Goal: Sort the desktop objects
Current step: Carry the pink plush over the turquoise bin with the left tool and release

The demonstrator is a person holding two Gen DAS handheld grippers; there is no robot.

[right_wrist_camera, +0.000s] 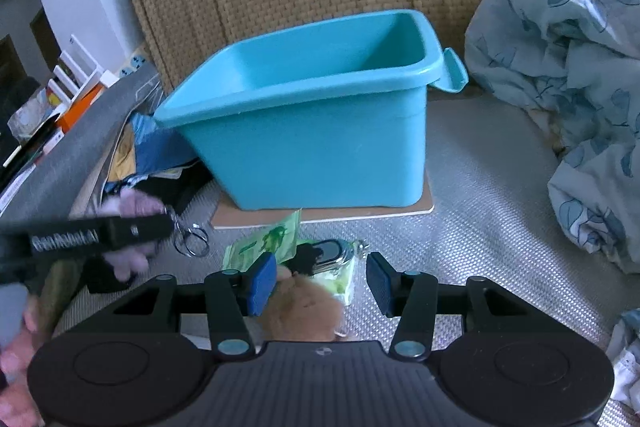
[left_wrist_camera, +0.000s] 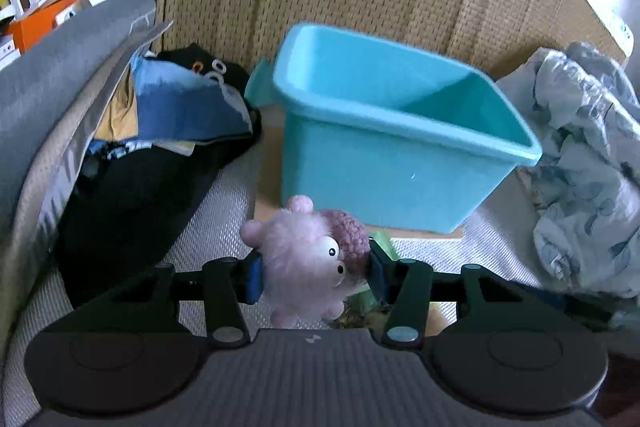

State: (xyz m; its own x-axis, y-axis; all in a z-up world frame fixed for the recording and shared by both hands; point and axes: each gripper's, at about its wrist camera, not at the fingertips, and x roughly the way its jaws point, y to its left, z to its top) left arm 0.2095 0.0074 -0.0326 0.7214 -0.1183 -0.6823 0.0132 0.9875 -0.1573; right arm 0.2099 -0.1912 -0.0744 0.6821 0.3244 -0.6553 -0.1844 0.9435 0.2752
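The left hand-held gripper point(left_wrist_camera: 316, 277) has its blue pads clamped on both sides of a fluffy pale-pink plush toy with googly eyes point(left_wrist_camera: 310, 263), held in front of the turquoise plastic bin point(left_wrist_camera: 400, 163). To do this well, carry the toy clear over the near rim before releasing. The right hand-held gripper point(right_wrist_camera: 320, 281) stands partly open and holds nothing, over a tan furry toy point(right_wrist_camera: 308, 311) and a green packet point(right_wrist_camera: 276, 239) on the woven mat point(right_wrist_camera: 480, 227).

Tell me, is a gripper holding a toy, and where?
Yes. The left gripper squeezes the fluffy pink toy by its two sides. The right gripper holds nothing.
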